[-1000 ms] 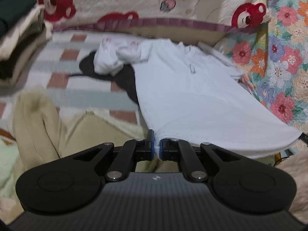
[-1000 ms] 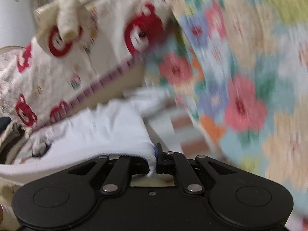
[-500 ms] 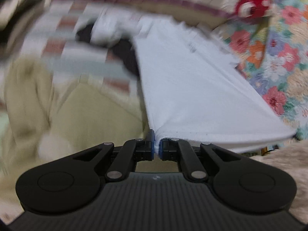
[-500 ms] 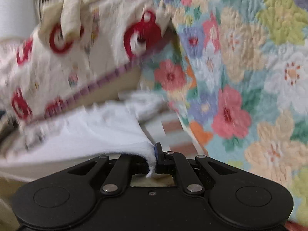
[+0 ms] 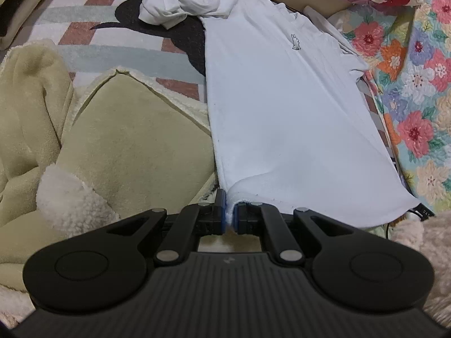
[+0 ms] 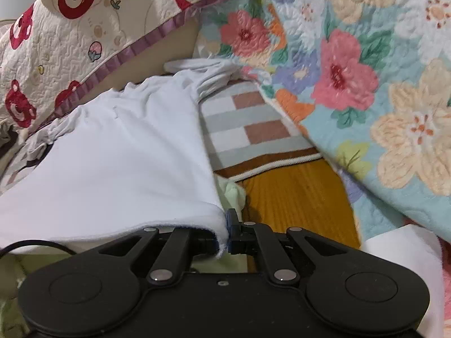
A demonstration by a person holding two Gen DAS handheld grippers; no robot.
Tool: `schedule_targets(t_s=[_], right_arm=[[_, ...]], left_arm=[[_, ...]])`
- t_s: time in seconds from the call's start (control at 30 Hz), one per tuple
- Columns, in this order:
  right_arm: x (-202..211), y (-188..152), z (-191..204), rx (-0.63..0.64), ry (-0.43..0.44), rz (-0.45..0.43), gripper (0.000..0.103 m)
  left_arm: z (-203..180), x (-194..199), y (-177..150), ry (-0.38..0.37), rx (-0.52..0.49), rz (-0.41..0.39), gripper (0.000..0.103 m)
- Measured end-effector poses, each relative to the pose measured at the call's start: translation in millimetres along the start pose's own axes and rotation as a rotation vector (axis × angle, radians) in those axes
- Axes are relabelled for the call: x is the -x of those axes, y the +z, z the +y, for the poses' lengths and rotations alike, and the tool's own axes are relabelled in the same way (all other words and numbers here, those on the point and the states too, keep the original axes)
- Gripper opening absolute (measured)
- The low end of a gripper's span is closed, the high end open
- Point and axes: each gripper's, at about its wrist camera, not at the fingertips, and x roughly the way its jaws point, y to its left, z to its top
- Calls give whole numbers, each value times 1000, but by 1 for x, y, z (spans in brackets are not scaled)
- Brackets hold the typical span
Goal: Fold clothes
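Note:
A white T-shirt [image 5: 282, 98] with a small rabbit logo lies stretched out on the checked blanket [image 5: 84, 28], collar at the far end. My left gripper [image 5: 231, 217] is shut on the near left corner of its hem. In the right wrist view the same T-shirt [image 6: 126, 155] spreads away to the left. My right gripper [image 6: 222, 239] has the other hem corner between its pads, draped over the left finger. Its jaws are opening, and the pads still appear to touch the cloth.
A beige fleece garment [image 5: 126, 140] lies left of the shirt, and a crumpled white garment [image 5: 180, 5] sits by its far end. A floral quilt [image 6: 366, 70] rises on the right, a bear-print quilt [image 6: 70, 42] behind. Folded clothes [image 5: 17, 14] are stacked far left. Orange cloth [image 6: 296, 197] lies under the right gripper.
Both grippers have sunk toward the bed with the hem in them. The shirt now lies flatter and longer on the blanket. Both views have tipped further down.

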Motion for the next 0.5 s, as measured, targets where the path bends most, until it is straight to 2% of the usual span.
schedule_targets(t_s=[0.07, 0.13, 0.23, 0.4, 0.5], right_arm=[[0, 0, 0, 25, 25, 44, 17], [6, -1, -2, 46, 57, 88, 35], [25, 1, -6, 69, 83, 103, 44], [68, 21, -24, -24, 135, -97, 48], [63, 38, -23, -96, 194, -174, 48]], left_arm=[[0, 1, 1, -2, -1, 6, 8], [-1, 7, 3, -15, -4, 11, 9], [-10, 25, 6, -11, -57, -23, 9], [-14, 55, 18, -3, -104, -113, 17], [-8, 64, 32, 47, -105, -156, 24]])
